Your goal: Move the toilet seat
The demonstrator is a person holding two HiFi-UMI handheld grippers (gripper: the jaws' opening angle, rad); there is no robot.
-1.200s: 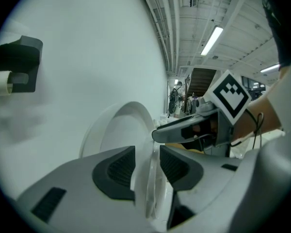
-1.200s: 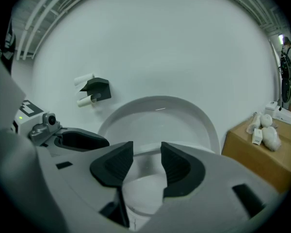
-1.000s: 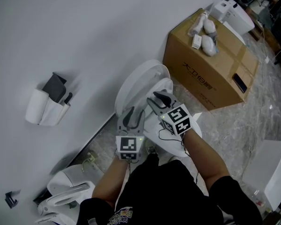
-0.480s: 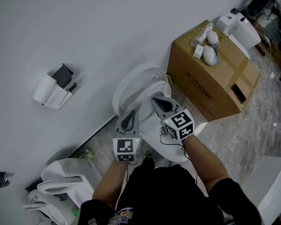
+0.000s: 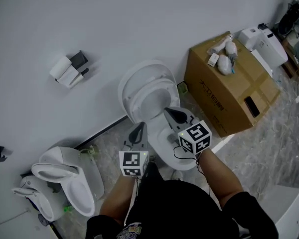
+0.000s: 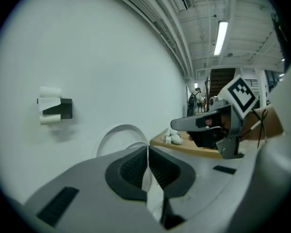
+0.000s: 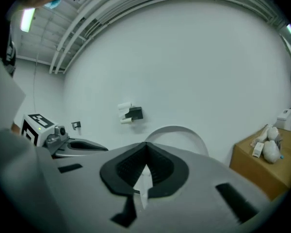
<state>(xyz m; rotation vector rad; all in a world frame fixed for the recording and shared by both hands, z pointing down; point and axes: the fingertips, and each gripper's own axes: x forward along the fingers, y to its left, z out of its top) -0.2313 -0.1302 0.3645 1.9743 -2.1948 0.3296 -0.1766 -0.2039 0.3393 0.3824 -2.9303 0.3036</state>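
Observation:
The white toilet's seat [image 5: 154, 97] stands raised inside the lid [image 5: 134, 81], which leans on the wall; the bowl rim [image 5: 162, 139] lies below. My left gripper [image 5: 138, 129] hangs left of the bowl, shut and empty, its jaws having just closed on nothing. Over the bowl, my right gripper [image 5: 173, 114] is shut too, holding nothing. Neither touches the seat. In the left gripper view the closed jaws [image 6: 148, 149] point at the lid [image 6: 117, 130]. The right gripper view shows its closed jaws [image 7: 146, 147] below the lid [image 7: 177, 130].
A paper holder [image 5: 70, 68] hangs on the wall to the left. A cardboard box [image 5: 229, 86] with small white items stands right of the toilet. Other toilet parts [image 5: 65, 180] lie at lower left. A white case [image 5: 284, 208] sits at lower right.
Both grippers drew back from the raised seat toward the person and rose. Their jaws went from open to shut, empty. The view widened toward the left.

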